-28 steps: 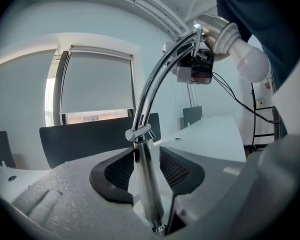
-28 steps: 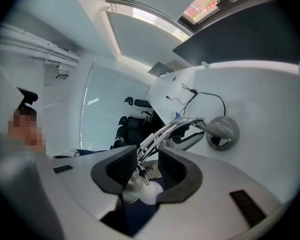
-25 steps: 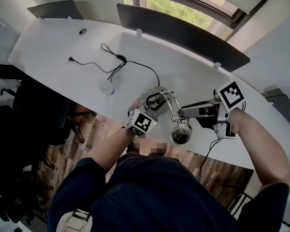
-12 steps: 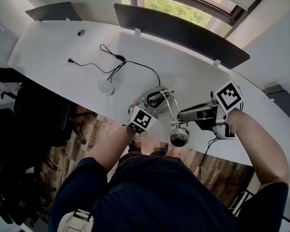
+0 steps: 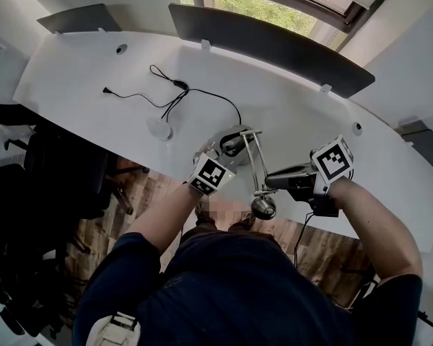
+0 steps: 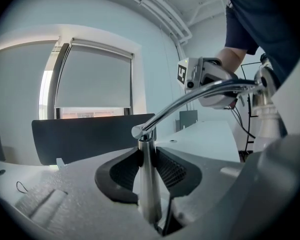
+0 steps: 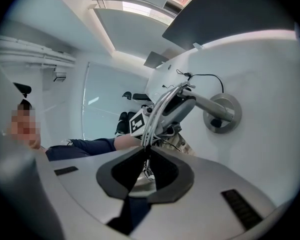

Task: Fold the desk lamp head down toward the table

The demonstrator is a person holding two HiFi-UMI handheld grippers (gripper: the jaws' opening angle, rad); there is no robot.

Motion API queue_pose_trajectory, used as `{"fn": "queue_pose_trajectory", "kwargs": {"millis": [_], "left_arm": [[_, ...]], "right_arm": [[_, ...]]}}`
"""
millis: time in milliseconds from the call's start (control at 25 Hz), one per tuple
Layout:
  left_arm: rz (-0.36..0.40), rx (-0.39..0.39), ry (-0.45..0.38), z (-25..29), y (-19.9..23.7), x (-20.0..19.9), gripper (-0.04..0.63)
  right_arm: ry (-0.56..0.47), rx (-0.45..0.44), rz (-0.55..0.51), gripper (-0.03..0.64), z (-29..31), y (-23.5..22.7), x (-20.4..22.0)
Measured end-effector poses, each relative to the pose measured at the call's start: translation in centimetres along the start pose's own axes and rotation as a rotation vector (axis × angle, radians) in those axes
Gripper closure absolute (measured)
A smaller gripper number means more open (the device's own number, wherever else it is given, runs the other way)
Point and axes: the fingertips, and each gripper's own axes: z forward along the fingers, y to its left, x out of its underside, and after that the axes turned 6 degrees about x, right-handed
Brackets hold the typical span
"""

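A chrome desk lamp stands near the table's front edge on a round base (image 5: 233,140). Its thin double-rod arm (image 5: 257,163) slants toward me and ends in the small round head (image 5: 263,207), which hangs over the table edge. My left gripper (image 5: 221,155) sits at the base. In the left gripper view its jaws (image 6: 149,160) are closing, pads against the upright chrome post (image 6: 149,184). My right gripper (image 5: 276,179) comes in from the right near the lamp head. Its jaws (image 7: 144,159) are closing with the arm rods (image 7: 155,115) pinched between the pads.
A black cable (image 5: 175,96) and a white round puck (image 5: 159,130) lie on the white table (image 5: 79,71) left of the lamp. Dark divider panels (image 5: 267,45) line the far edge. An office chair (image 5: 58,179) stands at the left, and wood floor shows below the front edge.
My right gripper has sunk and come toward me, closing on the lamp arm. The arm has tilted down and the head has dropped. The left gripper kept its place at the base.
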Motion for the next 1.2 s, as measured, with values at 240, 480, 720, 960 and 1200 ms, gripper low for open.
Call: {"fn": "queue_pose_trajectory", "kwargs": {"millis": [240, 480, 720, 960, 1200], "left_arm": [[0.062, 0.05, 0.018, 0.5, 0.0, 0.1, 0.485], [0.056, 0.106, -0.001, 0.8, -0.4, 0.5, 0.485], [0.053, 0.121, -0.001, 0.3, -0.1, 0.1, 0.485], [0.069, 0.156, -0.042, 0.5, -0.2, 0.6, 0.485], [0.062, 0.167, -0.036, 0.4, -0.3, 0.5, 0.485]], "right_arm": [[-0.021, 0.06, 0.015, 0.575, 1.0, -3.2, 1.1], [-0.029, 0.116, -0.03, 0.569, 1.9, -5.3, 1.7], [-0.071, 0.167, -0.095, 0.569, 3.2, -6.5, 1.6], [-0.108, 0.214, -0.163, 0.569, 3.9, -7.9, 1.4], [-0.149, 0.243, -0.207, 0.568, 4.5, -9.0, 1.2]]}}
